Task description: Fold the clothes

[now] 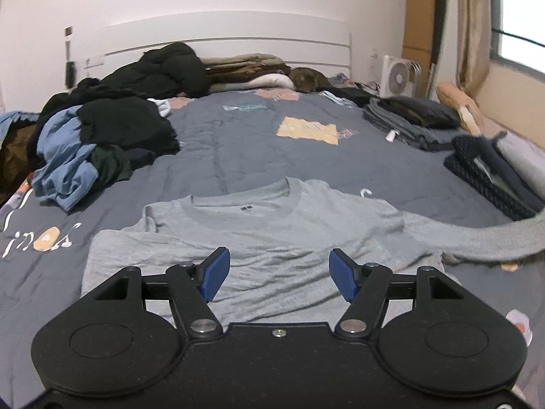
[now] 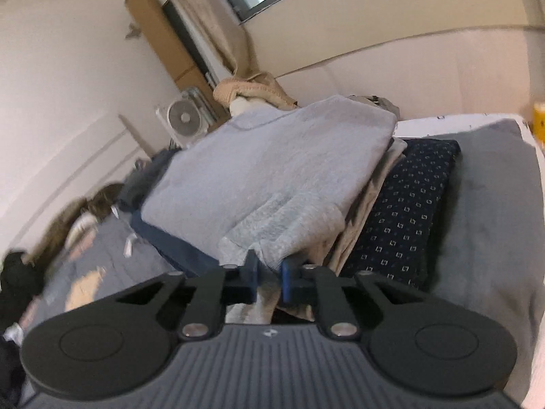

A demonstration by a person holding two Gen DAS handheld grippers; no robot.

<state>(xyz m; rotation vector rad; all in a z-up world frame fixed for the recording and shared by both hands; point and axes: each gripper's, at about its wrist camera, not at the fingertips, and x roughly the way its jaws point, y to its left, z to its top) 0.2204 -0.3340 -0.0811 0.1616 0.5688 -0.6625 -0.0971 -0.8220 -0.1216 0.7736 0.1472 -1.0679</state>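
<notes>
Two hand-held grippers over your bed (image 1: 238, 143).
Your left hand-held gripper (image 1: 279, 274) hovers spread above the grey shirt (image 1: 272, 225); your right hand-held gripper (image 2: 269, 274) pinches its sleeve (image 2: 269, 235).

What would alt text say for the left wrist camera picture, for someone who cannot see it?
An open black gripper with blue pads hovers over a grey long-sleeved shirt spread flat on a slate-blue bedspread, its right sleeve trailing out of frame. A heap of unfolded dark and blue clothes lies left; folded stacks sit right.
</notes>
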